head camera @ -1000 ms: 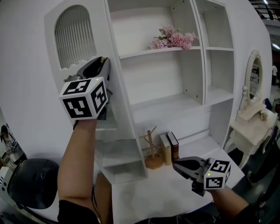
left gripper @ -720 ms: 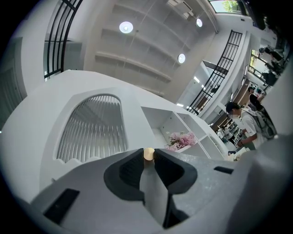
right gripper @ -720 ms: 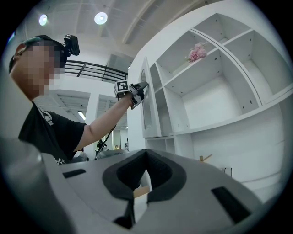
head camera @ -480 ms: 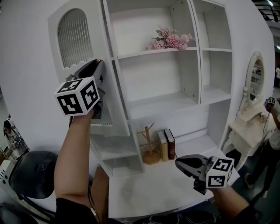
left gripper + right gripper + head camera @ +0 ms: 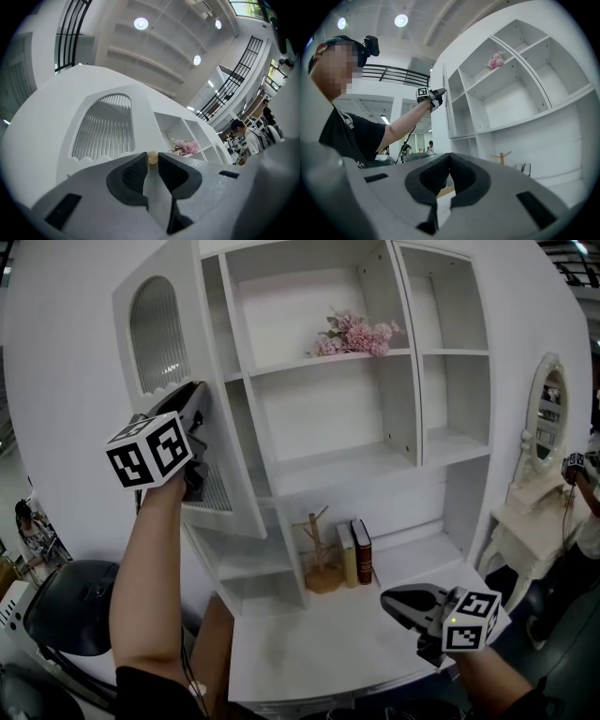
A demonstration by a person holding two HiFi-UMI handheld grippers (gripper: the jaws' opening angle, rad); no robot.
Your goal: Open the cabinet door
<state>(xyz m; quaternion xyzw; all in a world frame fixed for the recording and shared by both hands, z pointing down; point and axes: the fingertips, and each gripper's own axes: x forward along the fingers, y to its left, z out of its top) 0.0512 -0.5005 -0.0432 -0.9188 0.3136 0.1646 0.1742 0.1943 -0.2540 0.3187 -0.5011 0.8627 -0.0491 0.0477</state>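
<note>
A tall white cabinet (image 5: 328,418) with open shelves stood ahead. Its cabinet door (image 5: 208,352), white with an arched ribbed window (image 5: 156,326), was on the left side. The door stood partly open, its free edge swung out from the shelves behind it.

The left gripper (image 5: 195,407) was raised on an outstretched arm at the door. In the left gripper view, its jaws pinched a small round tan knob (image 5: 152,158) on the door, just below the window. The right gripper view showed that same gripper at the door's outer edge.

The right gripper (image 5: 390,598) was held low at the lower right, over the white table (image 5: 300,652) that formed the cabinet's base. It was well apart from the door. Its jaws were pressed together with nothing between them.

Pink flowers (image 5: 354,334) lay on an upper shelf. A small wooden stand (image 5: 320,563) and two upright books (image 5: 354,552) stood side by side at the back of the table.
</note>
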